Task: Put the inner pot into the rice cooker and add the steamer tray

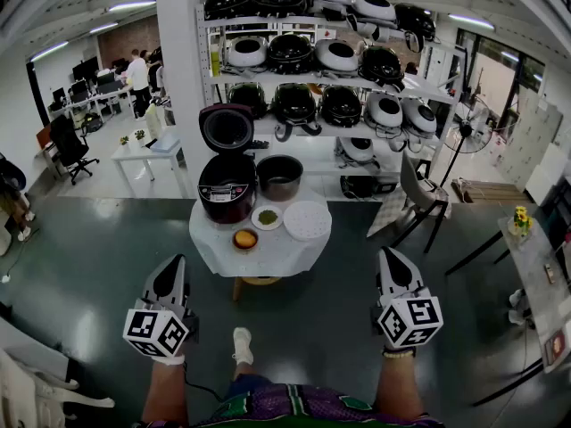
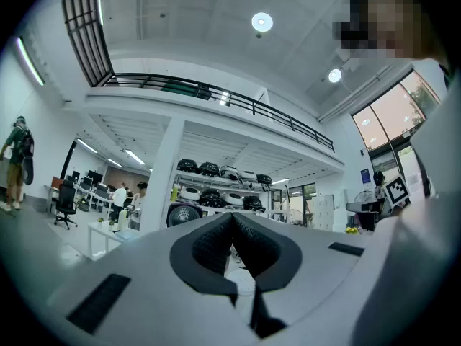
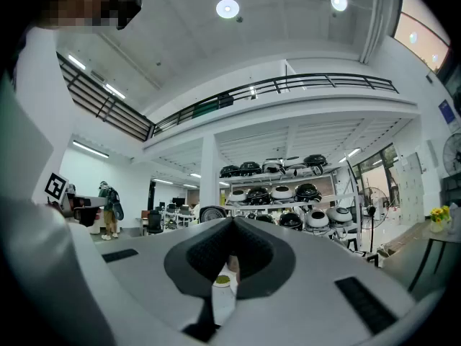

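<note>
A dark red rice cooker (image 1: 227,189) stands with its lid (image 1: 227,129) up at the back left of a small round white-clothed table (image 1: 268,255). To its right sits the dark inner pot (image 1: 279,176). In front of the pot lies the round white steamer tray (image 1: 307,220). My left gripper (image 1: 171,266) and right gripper (image 1: 390,259) hover well short of the table, on either side of it, both pointing forward. In each gripper view the jaws are shut with nothing between them: the left gripper (image 2: 232,219) and the right gripper (image 3: 232,223).
A small plate of green food (image 1: 266,217) and an orange bowl (image 1: 244,238) lie near the table's front. Behind it are shelves (image 1: 312,78) with several cookers and a white pillar (image 1: 178,61). A chair (image 1: 417,199) stands to the right, a flower table (image 1: 533,257) farther right.
</note>
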Motion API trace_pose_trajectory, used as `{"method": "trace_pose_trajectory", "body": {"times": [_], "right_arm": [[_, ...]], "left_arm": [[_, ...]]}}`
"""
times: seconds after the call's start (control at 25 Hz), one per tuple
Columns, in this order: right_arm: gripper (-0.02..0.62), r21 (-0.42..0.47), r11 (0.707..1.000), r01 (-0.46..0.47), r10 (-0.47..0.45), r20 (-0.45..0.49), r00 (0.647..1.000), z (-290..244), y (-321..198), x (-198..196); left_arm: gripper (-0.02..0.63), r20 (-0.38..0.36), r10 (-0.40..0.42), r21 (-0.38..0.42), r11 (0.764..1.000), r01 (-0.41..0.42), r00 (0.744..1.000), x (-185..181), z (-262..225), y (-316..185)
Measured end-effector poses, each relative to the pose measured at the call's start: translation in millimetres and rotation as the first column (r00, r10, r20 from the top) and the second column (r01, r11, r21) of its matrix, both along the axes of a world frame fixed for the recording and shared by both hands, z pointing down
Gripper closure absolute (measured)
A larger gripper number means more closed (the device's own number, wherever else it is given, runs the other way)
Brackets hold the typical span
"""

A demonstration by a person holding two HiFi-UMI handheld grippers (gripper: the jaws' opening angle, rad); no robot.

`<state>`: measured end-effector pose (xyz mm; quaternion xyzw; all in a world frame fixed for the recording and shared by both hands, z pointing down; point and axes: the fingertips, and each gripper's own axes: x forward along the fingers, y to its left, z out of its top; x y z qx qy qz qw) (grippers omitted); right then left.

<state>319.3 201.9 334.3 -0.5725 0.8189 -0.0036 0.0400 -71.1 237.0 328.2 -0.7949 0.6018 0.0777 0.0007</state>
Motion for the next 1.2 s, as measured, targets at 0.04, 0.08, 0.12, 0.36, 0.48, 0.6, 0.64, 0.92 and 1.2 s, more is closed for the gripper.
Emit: {"method": "trace_pose_trajectory", "body": {"times": [0.04, 0.08, 0.12, 0.36, 0.48, 0.6, 0.64, 0.92, 1.2], "right_arm": [[0.591, -0.002, 1.000, 0.002, -0.002, 0.004, 1.000, 1, 2, 1], [0.592, -0.003, 1.000, 0.003, -0.003, 0.007, 1.000, 3, 4, 1], [0.591, -0.004, 1.000, 0.004, -0.004, 0.009, 1.000, 4, 5, 2], [0.591, -0.001, 1.000, 0.009, -0.009, 0.015, 1.000, 2, 5, 0], [0.591, -0.001, 1.000, 0.018, -0.017, 0.014, 1.000, 3, 3, -3], [0.591, -0.004, 1.000, 0.022, -0.022, 0.016, 1.000, 5, 0, -5], [0.591, -0.005, 1.000, 0.022, -0.022, 0.017, 1.000, 5, 0, -6], [0.591, -0.021, 0.999, 0.030, -0.029, 0.045, 0.999, 11, -8, -14], [0.589, -0.024, 0.999, 0.036, -0.035, 0.041, 0.999, 14, -37, -28]], "left_arm": [[0.584, 0.002, -0.001, -0.002, 1.000, 0.001, 1.000, 1, 1, 2], [0.584, 0.003, -0.001, -0.004, 1.000, 0.001, 1.000, 1, 2, 5], [0.584, 0.004, -0.002, -0.005, 1.000, 0.002, 1.000, 2, 3, 7], [0.584, -0.013, 0.000, -0.012, 1.000, 0.000, 1.000, 1, 3, 11], [0.584, -0.080, 0.017, -0.025, 0.999, -0.019, 0.997, -1, 5, 11], [0.584, -0.072, 0.013, -0.030, 0.999, -0.015, 0.997, -1, 8, 9], [0.584, -0.067, 0.013, -0.031, 0.999, -0.016, 0.998, -1, 8, 9], [0.584, -0.065, 0.016, -0.035, 0.999, -0.018, 0.998, -6, 12, 3], [0.584, -0.036, 0.012, -0.034, 0.999, -0.013, 0.999, -20, 17, -23]]}}
